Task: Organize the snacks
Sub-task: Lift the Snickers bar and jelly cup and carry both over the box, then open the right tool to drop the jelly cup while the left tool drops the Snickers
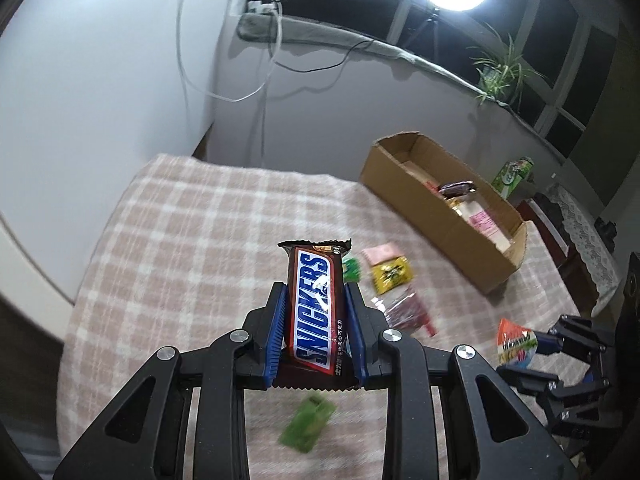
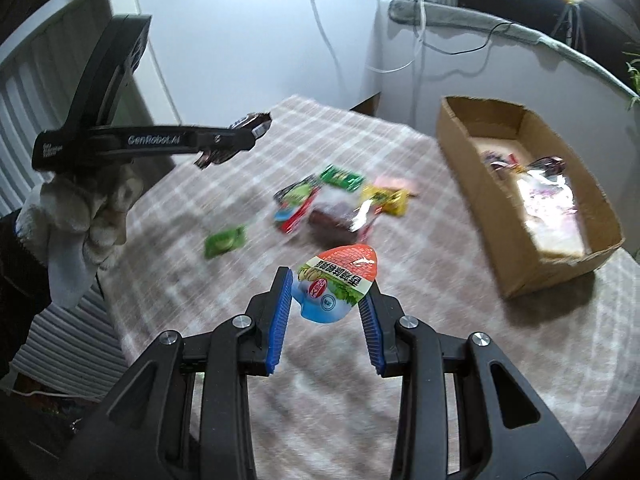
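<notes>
Over the checked desk, the left hand-held gripper pinches a stiff, slippery Snickers bar mid-length, while the right hand-held gripper clamps a light, crinkly snack pouch.

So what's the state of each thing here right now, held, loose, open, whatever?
Left gripper: shut on the Snickers bar.
Snickers bar: held lengthwise, off the table.
Right gripper: shut on the snack pouch.
Snack pouch: pinched at its edges, off the table.
Cardboard box: open at the top, several snacks already inside.
Green packet: lying loose on the tablecloth, apart from the rest.
Yellow packet: loose in the pile.
</notes>
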Available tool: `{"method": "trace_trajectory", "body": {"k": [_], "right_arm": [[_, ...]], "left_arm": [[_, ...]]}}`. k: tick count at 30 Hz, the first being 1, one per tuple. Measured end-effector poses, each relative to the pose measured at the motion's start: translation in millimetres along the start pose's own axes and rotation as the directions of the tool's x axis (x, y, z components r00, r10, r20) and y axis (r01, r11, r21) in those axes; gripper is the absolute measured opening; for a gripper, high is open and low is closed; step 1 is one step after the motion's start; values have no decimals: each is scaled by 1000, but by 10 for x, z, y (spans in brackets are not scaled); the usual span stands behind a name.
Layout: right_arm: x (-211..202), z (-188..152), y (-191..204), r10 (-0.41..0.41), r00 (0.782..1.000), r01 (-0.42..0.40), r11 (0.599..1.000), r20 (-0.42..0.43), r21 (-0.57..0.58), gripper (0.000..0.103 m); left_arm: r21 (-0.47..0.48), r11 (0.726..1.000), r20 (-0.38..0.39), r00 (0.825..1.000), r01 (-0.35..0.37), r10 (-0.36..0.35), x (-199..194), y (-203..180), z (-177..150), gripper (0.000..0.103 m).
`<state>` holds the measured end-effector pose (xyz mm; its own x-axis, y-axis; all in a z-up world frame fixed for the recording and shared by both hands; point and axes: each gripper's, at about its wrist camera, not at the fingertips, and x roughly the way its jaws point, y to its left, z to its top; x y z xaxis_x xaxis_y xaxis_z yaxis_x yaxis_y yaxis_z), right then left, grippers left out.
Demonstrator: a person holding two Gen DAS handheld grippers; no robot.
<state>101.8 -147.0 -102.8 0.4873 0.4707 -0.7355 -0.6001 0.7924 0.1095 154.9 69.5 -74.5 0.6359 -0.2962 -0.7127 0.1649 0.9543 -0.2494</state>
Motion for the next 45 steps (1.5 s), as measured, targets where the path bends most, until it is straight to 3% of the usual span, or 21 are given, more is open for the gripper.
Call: {"method": "trace_trajectory", "body": {"k": [17,32,45], "right_arm": [[-277,429,-1066,-122,989,111,987,86,118,35],[-100,620,-1962,-216,974,199,958,66,209,35],[139,580,-2456,-216,976,201,940,24,275,35]], "left_arm": [[95,992,1,996,85,-85,540,-623,652,27],[142,984,-54,993,111,-105,1312,-1037,1163,27],[175,978,-99,991,109,-93,1681,-1255,1237,27]]}}
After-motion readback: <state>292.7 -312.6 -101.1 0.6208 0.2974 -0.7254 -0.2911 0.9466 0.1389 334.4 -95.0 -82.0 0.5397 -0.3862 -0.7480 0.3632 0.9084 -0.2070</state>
